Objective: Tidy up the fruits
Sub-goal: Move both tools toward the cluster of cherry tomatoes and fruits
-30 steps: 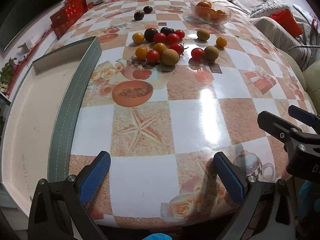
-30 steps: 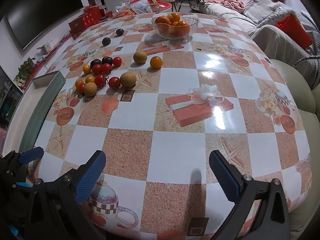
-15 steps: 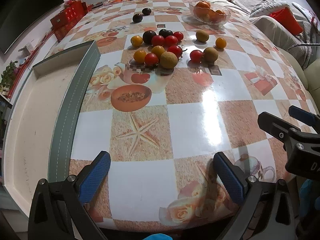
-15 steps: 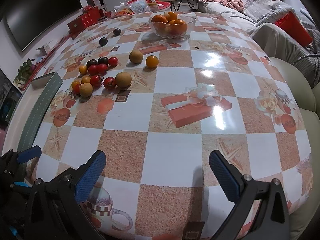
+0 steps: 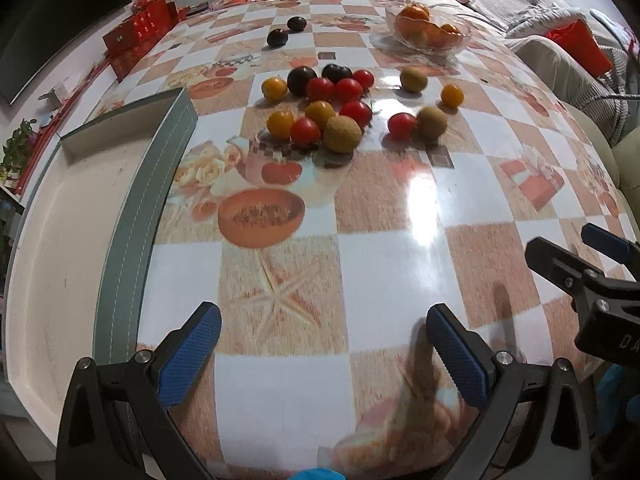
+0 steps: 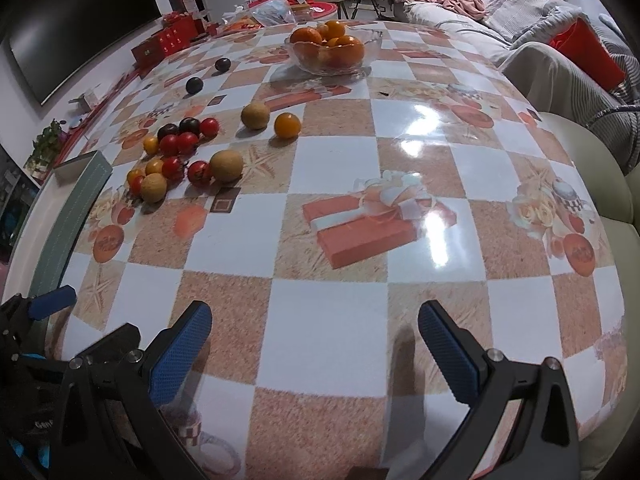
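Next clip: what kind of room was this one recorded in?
Most likely a home living room: a sofa with cushions behind the table, a large dark TV screen, and a glass bowl of oranges.

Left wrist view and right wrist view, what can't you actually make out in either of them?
- Tray, left wrist view: its left and near parts run off the frame edge.
- Glass bowl, right wrist view: oranges in front hide any lower in the pile.
- Red boxes, both views: print too small to read.
- Left gripper and right gripper: the hands holding them are out of frame.
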A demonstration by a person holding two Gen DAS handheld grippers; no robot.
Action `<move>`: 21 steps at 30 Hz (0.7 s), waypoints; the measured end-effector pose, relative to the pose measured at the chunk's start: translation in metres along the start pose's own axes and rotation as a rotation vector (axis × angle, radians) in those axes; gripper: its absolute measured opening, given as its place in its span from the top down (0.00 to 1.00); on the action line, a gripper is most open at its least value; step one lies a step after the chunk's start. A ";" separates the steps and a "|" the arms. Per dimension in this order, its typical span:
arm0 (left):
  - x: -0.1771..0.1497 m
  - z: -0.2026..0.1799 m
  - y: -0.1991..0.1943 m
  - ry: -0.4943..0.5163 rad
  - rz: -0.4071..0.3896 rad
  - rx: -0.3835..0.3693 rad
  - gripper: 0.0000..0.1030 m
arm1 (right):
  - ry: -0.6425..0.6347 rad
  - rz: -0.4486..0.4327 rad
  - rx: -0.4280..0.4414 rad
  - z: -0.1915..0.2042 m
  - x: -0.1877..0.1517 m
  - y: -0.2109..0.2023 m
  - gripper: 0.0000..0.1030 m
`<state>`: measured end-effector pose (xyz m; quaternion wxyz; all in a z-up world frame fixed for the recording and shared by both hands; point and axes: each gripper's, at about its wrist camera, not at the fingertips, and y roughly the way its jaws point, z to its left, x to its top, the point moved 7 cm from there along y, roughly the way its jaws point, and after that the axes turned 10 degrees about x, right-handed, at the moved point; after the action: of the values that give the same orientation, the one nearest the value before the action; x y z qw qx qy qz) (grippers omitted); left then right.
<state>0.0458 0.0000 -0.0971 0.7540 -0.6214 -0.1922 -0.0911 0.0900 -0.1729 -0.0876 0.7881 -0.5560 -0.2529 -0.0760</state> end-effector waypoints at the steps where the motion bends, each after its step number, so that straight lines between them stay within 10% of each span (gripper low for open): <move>1: 0.003 0.001 0.001 -0.004 -0.002 0.003 0.00 | -0.002 -0.003 -0.001 -0.002 0.003 0.001 0.00; 21: 0.044 0.000 0.027 -0.020 -0.098 0.001 0.00 | -0.062 -0.030 0.059 -0.002 0.051 0.033 0.00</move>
<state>0.0964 0.0101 -0.1039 0.7469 -0.6119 -0.2302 -0.1217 0.1477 -0.1543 -0.0912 0.7946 -0.5310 -0.2876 -0.0629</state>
